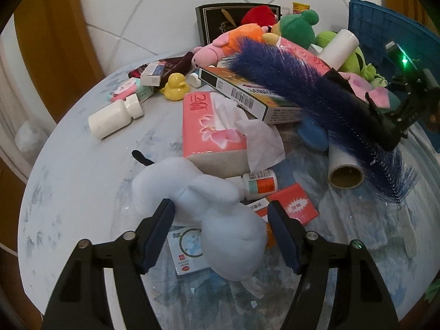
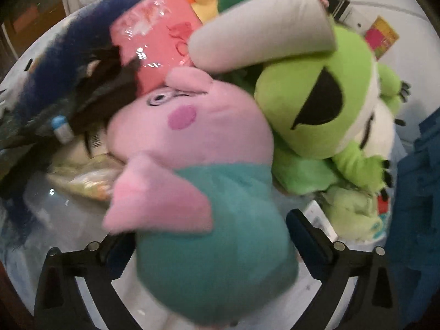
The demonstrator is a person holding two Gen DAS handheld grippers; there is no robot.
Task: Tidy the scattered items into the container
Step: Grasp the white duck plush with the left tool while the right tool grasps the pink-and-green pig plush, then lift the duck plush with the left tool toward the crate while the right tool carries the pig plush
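Between the jaws of the left gripper (image 1: 221, 233) a pale blue plush toy (image 1: 209, 209) is seen lying on the bench (image 1: 68, 192); the jaws stand part-closed at its flanks, and whether the pads press the fabric cannot be told. The step in hand is judged to be the pick-up of this toy. A firm closure and a lift are called for next, followed by carriage to the blue container (image 1: 385, 35), seen beyond the toy at the far right.

Under the toy a small printed card (image 1: 187, 253) is trapped, and just beside it lie a red carton (image 1: 294, 206) and a small medicine bottle (image 1: 261, 183); these may be dragged along by a careless lift. Behind the toy a pink tissue pack (image 1: 209, 126) is placed, with a dark blue feather duster (image 1: 316, 93) slanting across the heap further back.

The right gripper (image 2: 211, 236) is held fully spread about the teal body of a pink pig plush (image 2: 198, 192), no grip being evident; the view is blurred. A green frog plush (image 2: 316, 110) lies against the pig, near the container's wall (image 2: 418, 192).
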